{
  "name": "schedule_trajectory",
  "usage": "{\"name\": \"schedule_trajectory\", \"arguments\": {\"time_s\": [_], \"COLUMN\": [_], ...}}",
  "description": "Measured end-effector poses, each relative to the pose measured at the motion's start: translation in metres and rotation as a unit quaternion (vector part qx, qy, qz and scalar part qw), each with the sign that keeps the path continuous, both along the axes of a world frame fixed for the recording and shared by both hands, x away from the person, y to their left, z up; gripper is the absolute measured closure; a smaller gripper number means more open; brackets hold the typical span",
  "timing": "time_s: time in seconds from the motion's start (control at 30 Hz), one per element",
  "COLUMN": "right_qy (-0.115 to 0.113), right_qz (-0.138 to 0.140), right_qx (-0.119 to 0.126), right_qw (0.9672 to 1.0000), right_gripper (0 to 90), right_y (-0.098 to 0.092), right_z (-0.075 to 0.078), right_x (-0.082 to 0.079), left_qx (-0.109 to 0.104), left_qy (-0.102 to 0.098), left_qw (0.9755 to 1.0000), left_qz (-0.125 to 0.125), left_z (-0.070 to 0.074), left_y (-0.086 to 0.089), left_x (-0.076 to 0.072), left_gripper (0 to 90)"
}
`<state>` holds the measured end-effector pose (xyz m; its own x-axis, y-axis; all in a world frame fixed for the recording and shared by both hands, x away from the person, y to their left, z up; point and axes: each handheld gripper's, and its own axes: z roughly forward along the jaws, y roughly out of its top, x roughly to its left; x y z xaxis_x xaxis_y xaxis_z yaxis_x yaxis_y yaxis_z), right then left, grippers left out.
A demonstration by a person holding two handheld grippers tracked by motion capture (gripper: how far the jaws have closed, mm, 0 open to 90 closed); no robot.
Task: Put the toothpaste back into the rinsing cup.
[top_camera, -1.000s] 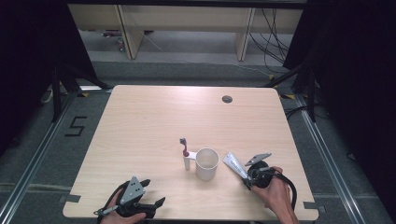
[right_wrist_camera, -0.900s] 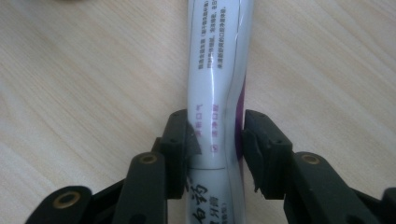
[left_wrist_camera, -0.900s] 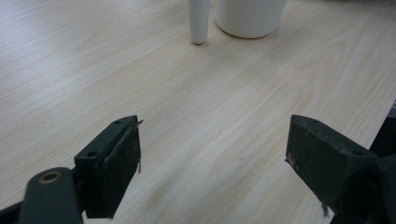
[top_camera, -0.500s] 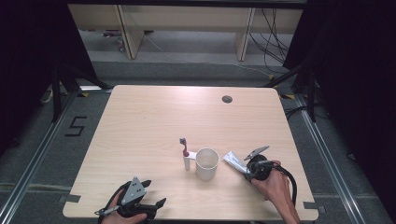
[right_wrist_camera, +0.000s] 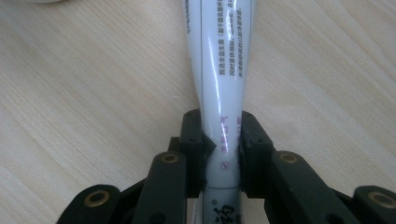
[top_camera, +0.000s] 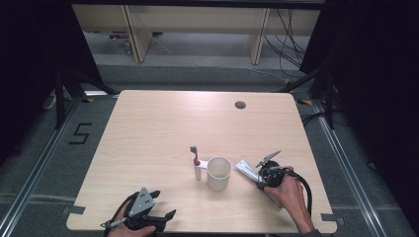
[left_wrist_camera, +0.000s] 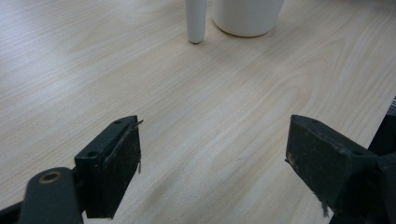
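Observation:
A white toothpaste tube (top_camera: 247,170) lies on the wooden table (top_camera: 163,123) just right of a white cup (top_camera: 219,173). My right gripper (top_camera: 258,178) is shut on it: its jaws have just been closing, and in the right gripper view both pads of the gripper (right_wrist_camera: 222,140) pinch the tube (right_wrist_camera: 222,70) near its narrow end. A toothbrush (top_camera: 196,160) with a white handle stands upright against the cup's left side. My left gripper (top_camera: 164,203) rests open at the front left edge. Its own view shows the gripper (left_wrist_camera: 212,154) holding nothing, with the cup (left_wrist_camera: 247,18) and the brush handle (left_wrist_camera: 195,21) ahead.
A small round cable hole (top_camera: 240,104) sits near the table's far edge. Bare wood spreads across the far half and left side. A black cable trails from the right gripper toward the front right corner.
The right gripper's jaws have drawn in onto the toothpaste tube, and the right hand has shifted only slightly. The left gripper, cup and toothbrush stay where they were.

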<state>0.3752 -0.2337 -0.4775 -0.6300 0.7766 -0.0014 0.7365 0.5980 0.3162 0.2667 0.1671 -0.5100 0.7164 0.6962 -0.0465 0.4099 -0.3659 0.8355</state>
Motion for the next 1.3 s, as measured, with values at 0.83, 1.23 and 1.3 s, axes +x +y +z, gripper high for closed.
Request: {"name": "schedule_trajectory", "arguments": {"time_s": [0.83,1.23,1.3], "right_qy": [-0.009,-0.050,-0.069], "right_qz": [0.059,0.002,0.002], "right_qx": [-0.024,0.073,0.101], "right_qw": [0.9979,0.9961,0.9925], "right_gripper": [76.9,77.0,77.0], "right_y": [-0.003,-0.025,-0.030], "right_z": [0.004,0.027,0.031], "right_x": [0.001,-0.004,-0.004], "left_qx": [0.005,0.002,0.002], "left_qy": [-0.002,-0.001,-0.001], "left_qw": [1.0000,1.0000,1.0000], "left_qz": [-0.001,0.000,0.000], "left_z": [0.002,0.002,0.001], "left_y": [0.002,0.002,0.002], "left_x": [0.001,0.001,0.001], "left_gripper": [17.9,17.9,17.9]}}
